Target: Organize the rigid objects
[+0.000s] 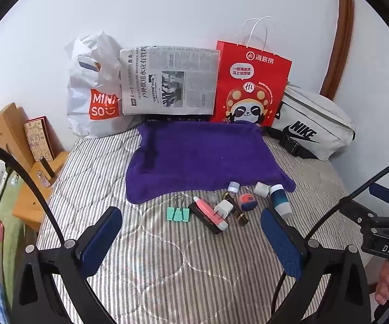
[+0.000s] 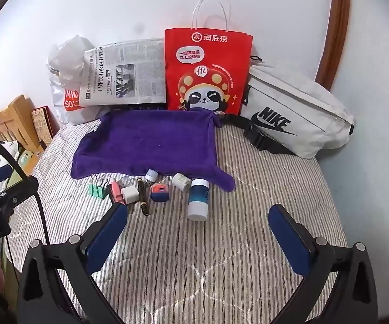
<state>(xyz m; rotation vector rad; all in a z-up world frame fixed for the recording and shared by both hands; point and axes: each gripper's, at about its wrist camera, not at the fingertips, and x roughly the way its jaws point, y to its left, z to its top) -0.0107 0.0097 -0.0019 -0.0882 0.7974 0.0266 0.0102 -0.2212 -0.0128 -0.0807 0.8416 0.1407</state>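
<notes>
Small rigid items lie in a row on the striped bed in front of a purple towel [image 1: 202,159] [image 2: 151,143]: a green binder clip [image 1: 177,214] [image 2: 97,189], a pink tube on a dark case [image 1: 210,212] [image 2: 115,190], a white charger [image 1: 223,208] [image 2: 129,194], a dark pen [image 1: 236,209] [image 2: 143,197], an orange-blue tape measure [image 1: 247,202] [image 2: 160,192], small white jars [image 1: 262,189] [image 2: 181,181] and a blue-white bottle [image 1: 280,199] [image 2: 198,198]. My left gripper [image 1: 191,235] is open and empty, just short of the row. My right gripper [image 2: 198,233] is open and empty, just short of the bottle.
Against the wall stand a white Miniso bag [image 1: 94,94] [image 2: 65,86], a newspaper [image 1: 167,81] [image 2: 124,73], a red paper bag [image 1: 248,81] [image 2: 205,73] and a white Nike waist bag [image 1: 310,127] [image 2: 297,113]. A wooden headboard [image 1: 3,132] [image 2: 8,124] is at the left.
</notes>
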